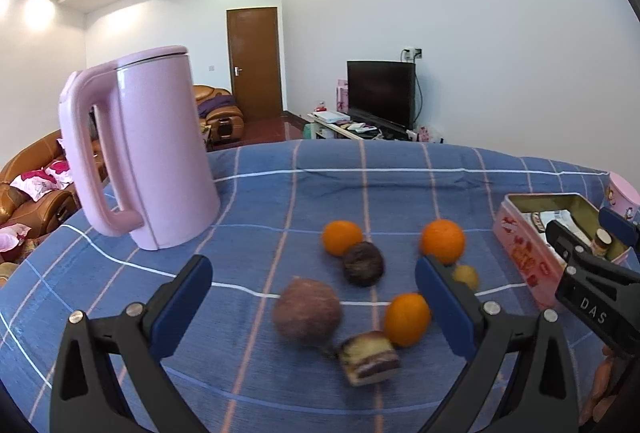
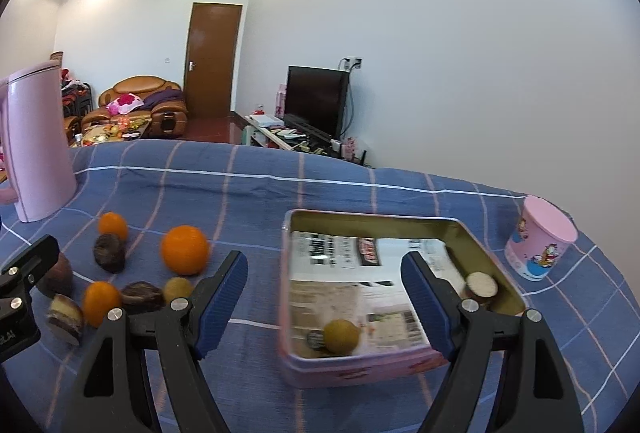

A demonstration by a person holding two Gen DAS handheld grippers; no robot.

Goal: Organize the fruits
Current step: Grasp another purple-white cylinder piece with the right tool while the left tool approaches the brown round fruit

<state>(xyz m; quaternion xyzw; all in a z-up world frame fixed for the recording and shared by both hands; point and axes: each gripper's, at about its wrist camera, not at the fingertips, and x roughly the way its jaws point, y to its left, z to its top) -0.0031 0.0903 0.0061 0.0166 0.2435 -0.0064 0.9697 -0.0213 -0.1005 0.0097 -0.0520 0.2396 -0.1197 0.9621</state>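
Observation:
Three oranges [image 1: 442, 240] lie on the blue checked cloth with a small yellow fruit [image 1: 466, 276], a dark round fruit [image 1: 363, 263], a brownish round fruit [image 1: 307, 311] and a cake slice [image 1: 368, 357]. My left gripper [image 1: 314, 305] is open above this group, empty. A pink tin [image 2: 360, 369] holds a yellow-green fruit [image 2: 341, 337] and a small round item [image 2: 481, 284] on printed paper. My right gripper [image 2: 324, 299] is open over the tin, empty. The large orange also shows in the right wrist view [image 2: 185, 249].
A pink kettle [image 1: 152, 149] stands at the table's left. A pink cartoon cup [image 2: 538, 243] stands right of the tin. The table's far edge drops to a room with sofas and a TV.

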